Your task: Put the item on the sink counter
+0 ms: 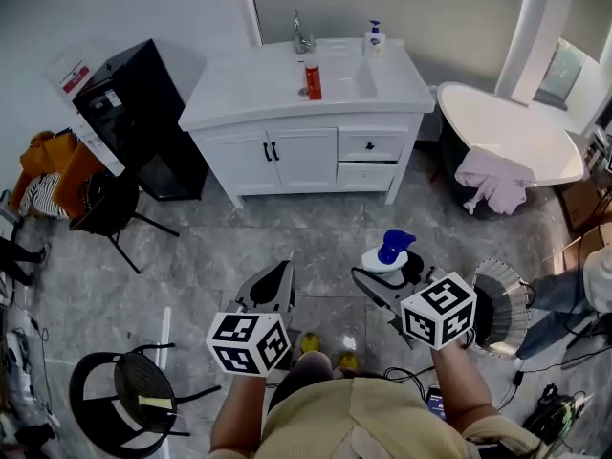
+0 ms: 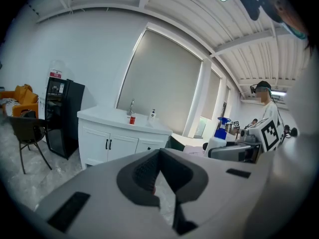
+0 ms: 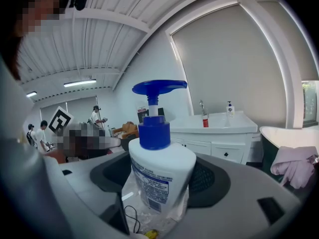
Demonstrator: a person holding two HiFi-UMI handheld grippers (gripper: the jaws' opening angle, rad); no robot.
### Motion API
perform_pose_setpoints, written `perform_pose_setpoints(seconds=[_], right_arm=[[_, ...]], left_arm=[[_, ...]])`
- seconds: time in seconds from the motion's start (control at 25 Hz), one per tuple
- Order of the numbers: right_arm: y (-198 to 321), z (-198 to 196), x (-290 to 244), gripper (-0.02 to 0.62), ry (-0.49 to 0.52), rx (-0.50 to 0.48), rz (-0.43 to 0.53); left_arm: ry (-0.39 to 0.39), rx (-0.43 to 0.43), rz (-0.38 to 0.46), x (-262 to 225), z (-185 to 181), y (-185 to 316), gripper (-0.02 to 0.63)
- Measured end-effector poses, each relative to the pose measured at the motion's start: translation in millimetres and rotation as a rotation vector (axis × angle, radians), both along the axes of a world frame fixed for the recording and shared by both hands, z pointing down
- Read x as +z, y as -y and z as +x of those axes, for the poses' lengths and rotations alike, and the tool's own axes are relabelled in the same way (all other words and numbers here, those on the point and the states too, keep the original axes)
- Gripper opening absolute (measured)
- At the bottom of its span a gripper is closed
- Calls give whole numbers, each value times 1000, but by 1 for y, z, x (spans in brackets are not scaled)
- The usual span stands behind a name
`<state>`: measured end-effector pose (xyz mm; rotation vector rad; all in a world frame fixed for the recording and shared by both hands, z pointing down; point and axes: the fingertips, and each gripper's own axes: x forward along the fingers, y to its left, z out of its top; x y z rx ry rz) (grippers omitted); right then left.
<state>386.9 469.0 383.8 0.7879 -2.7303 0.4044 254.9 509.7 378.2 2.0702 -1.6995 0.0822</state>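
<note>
A white pump bottle [image 3: 160,176] with a blue pump head stands upright between the pads of my right gripper [image 3: 162,183], which is shut on it. In the head view the bottle [image 1: 388,253] is held low over the floor, well in front of the white sink counter [image 1: 239,89]. My left gripper [image 1: 271,290] hangs beside it with its jaws shut and nothing between them [image 2: 158,176]. On the counter stand a red bottle [image 1: 313,81] and a small soap dispenser [image 1: 374,38] near the tap [image 1: 300,34].
A black cabinet [image 1: 134,113] stands left of the vanity, with a dark chair [image 1: 110,204] and another chair [image 1: 143,390] on the left. A white bathtub [image 1: 507,127] with a pink cloth [image 1: 495,180] lies to the right. A person's leg [image 1: 559,304] and cables are at the far right.
</note>
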Motion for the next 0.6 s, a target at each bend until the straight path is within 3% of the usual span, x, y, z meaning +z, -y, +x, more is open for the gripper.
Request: perform_pose_setpoints(seconds=[0.2,0.6], right_arm=[[13,-14,0,356,-10,-3,3],[77,-62,-5,354,-29,31,15]], left_arm=[[-105,55,-2,-4,-3,21,37],[-67,66,-45,7,-56,85,37]])
